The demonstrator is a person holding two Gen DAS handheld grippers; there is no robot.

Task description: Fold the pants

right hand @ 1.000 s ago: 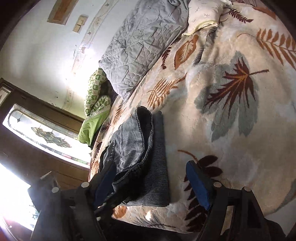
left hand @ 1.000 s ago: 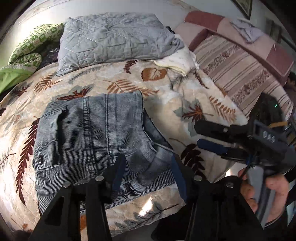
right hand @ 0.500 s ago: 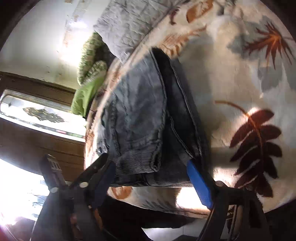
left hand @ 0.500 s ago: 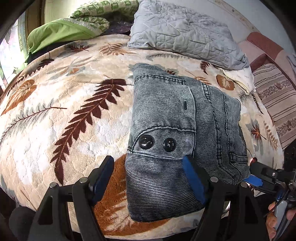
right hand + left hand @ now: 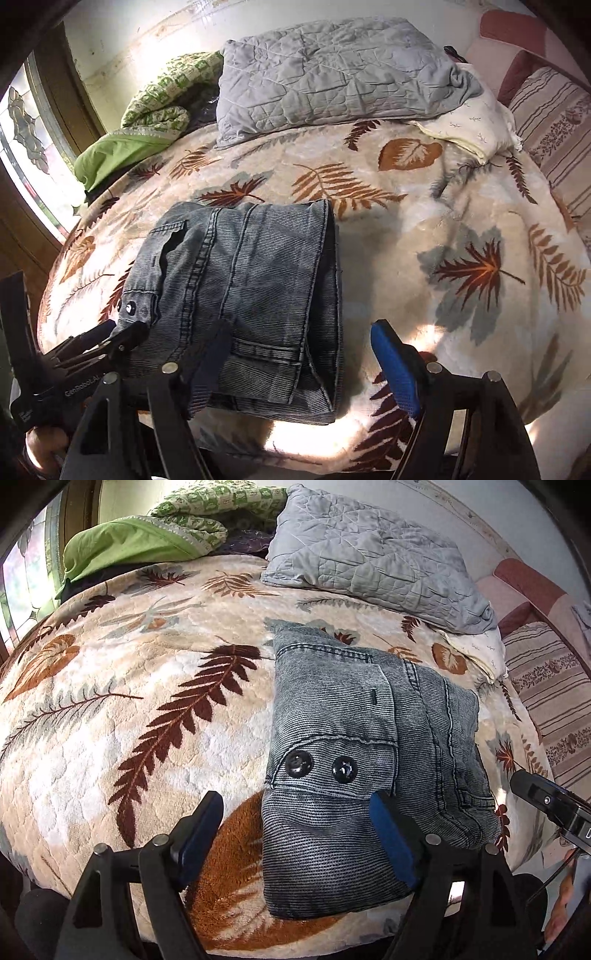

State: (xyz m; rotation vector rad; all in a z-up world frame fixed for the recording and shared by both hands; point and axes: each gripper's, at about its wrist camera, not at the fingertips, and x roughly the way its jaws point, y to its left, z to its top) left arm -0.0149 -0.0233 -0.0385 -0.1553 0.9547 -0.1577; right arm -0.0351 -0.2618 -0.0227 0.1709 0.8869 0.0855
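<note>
Leaf-patterned blanket spread across the whole bed, cream plush with brown and grey fronds, sunlit patches along the near edge. Grey quilted pillow at the head, green bedding bunched beside it, striped cushion off to the right side, stained-glass window at the left of the room. Folded pants lying flat on the blanket near the bed's front edge, grey-blue denim in a compact stack. From the left wrist view: pocket flap with two dark buttons facing up, plus the black tip of the right gripper poking in at the right edge, jaws not made out there. From the right wrist view: the stack's layered right side, the hem and the seams instead, only one button in sight, and the left gripper low at the pants' left corner, fingers appearing close together there, contact with the cloth not certain. Left gripper in its own view spread wide, blue-padded fingers straddling the near left part of the pants, right finger over the denim, left finger over the blanket, nothing pinched. Right gripper likewise spread wide in its own view, left finger over the pants' near right corner, right finger over bare blanket just beside the stack, nothing clamped.
</note>
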